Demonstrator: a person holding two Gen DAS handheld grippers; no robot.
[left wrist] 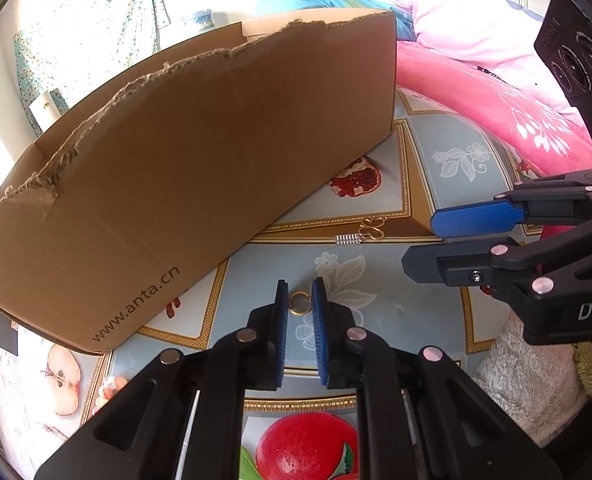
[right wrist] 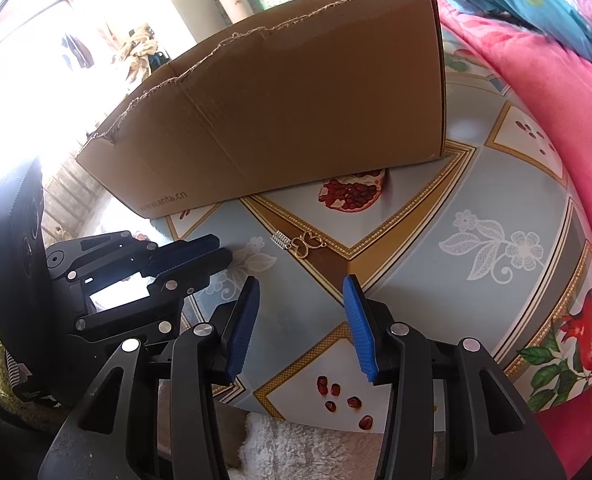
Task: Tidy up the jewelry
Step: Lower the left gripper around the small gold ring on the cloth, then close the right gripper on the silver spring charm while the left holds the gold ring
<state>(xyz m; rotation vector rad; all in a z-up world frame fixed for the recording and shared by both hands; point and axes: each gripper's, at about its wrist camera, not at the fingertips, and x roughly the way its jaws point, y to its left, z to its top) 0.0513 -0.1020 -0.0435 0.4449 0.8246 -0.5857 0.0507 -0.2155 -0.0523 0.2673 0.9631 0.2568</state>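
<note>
A small gold ring (left wrist: 300,303) stands on edge on the patterned tablecloth (left wrist: 448,152), and my left gripper (left wrist: 300,286) is shut on it, one blue pad on each side. In the right wrist view the left gripper (right wrist: 222,250) comes in from the left, and the ring is hidden there. A gold butterfly-shaped piece (left wrist: 372,229) (right wrist: 310,243) lies further back, touching a small silver ridged piece (left wrist: 348,239) (right wrist: 281,239). My right gripper (right wrist: 301,280) (left wrist: 424,246) hovers open just short of those two pieces, with nothing between its fingers.
A large open cardboard box (left wrist: 200,168) (right wrist: 296,108) with a torn rim stands behind the jewelry, on the left and far part of the table. A pink blanket (left wrist: 496,108) (right wrist: 536,92) lies along the right edge. A white towel (right wrist: 296,448) lies at the near edge.
</note>
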